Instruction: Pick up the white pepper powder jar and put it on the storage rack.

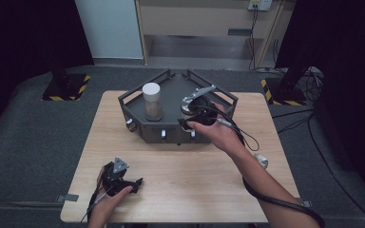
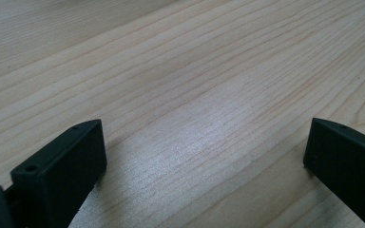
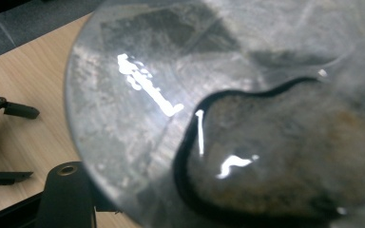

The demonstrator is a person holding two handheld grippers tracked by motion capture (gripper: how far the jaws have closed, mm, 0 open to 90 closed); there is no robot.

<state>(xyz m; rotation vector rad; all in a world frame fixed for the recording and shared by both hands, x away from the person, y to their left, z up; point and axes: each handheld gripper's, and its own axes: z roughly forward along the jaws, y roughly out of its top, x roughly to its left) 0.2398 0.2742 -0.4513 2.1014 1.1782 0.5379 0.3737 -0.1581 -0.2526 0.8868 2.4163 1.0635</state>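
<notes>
A dark grey tray [image 1: 171, 88] with low rails stands at the back middle of the wooden table [image 1: 190, 185]. On it stands an upright clear jar [image 1: 152, 102] with a white lid and brownish contents. My right gripper [image 1: 191, 107] is over the tray's right part, shut on a second clear jar [image 3: 228, 118], which is tilted so that brown powder pools against its wall. One black finger [image 3: 69, 194] presses that jar's side. My left gripper [image 1: 132, 183] rests on the table at the front left, open, its jaws wide apart over bare wood [image 2: 204, 152].
A small round pale object [image 1: 262, 160] lies near the table's right edge. Cables trail from both grippers. Grey floor surrounds the table, with black stands and hazard-striped bases [image 1: 66, 88] at the back corners.
</notes>
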